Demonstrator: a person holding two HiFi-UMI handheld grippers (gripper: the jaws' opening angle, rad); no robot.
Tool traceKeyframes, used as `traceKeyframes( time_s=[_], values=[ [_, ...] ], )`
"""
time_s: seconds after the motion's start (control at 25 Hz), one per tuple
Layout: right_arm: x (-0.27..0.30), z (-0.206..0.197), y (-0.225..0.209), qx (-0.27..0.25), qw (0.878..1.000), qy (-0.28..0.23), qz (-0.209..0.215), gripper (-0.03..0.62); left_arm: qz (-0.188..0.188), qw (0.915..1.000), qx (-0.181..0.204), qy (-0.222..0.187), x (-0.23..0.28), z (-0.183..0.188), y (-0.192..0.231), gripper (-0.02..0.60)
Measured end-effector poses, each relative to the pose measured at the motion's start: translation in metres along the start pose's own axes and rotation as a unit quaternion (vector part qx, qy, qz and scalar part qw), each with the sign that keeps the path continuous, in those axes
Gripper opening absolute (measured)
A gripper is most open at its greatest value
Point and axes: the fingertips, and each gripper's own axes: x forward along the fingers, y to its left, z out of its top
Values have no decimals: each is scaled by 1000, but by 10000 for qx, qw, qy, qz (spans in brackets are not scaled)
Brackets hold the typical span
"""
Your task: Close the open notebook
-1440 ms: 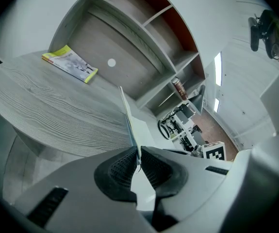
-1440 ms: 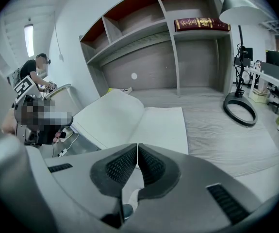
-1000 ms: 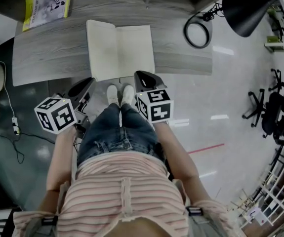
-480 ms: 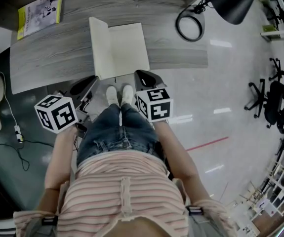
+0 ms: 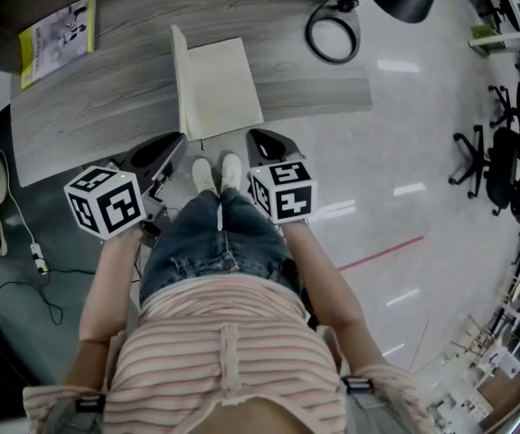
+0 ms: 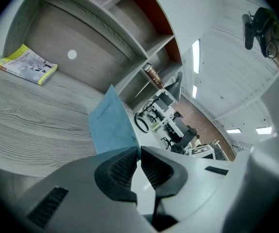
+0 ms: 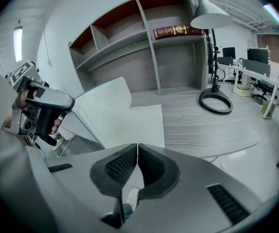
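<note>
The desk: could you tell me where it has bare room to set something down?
Widest bare patch: desk between the yellow booklet and the notebook. A smaller strip lies right of the notebook, in front of the lamp base. Crowded: the front edge by the notebook, with left claw and right claw.

Bare desk (image 5: 106, 107) lies open to you on both sides of the notebook (image 5: 222, 87), its left cover standing upright mid-path; the yellow booklet (image 5: 56, 27) and lamp base (image 5: 311, 34) sit well aside.
</note>
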Motion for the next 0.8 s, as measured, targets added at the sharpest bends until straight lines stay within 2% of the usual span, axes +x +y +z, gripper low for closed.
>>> traceKeyframes(
  time_s=[0.2, 0.48, 0.8],
  values=[
    [-4, 0, -8, 35, 10000, -28, -55, 18, -103, 9999, 86, 94, 13, 1, -8, 32],
    [-2, 6, -10, 12, 9998, -171, 75, 18, -202, 9994, 189, 231, 32, 1, -16, 32],
    [-4, 1, -21, 158, 9998, -127, -33, 18, -307, 9983, 241, 430, 55, 0, -24, 32]
  ],
)
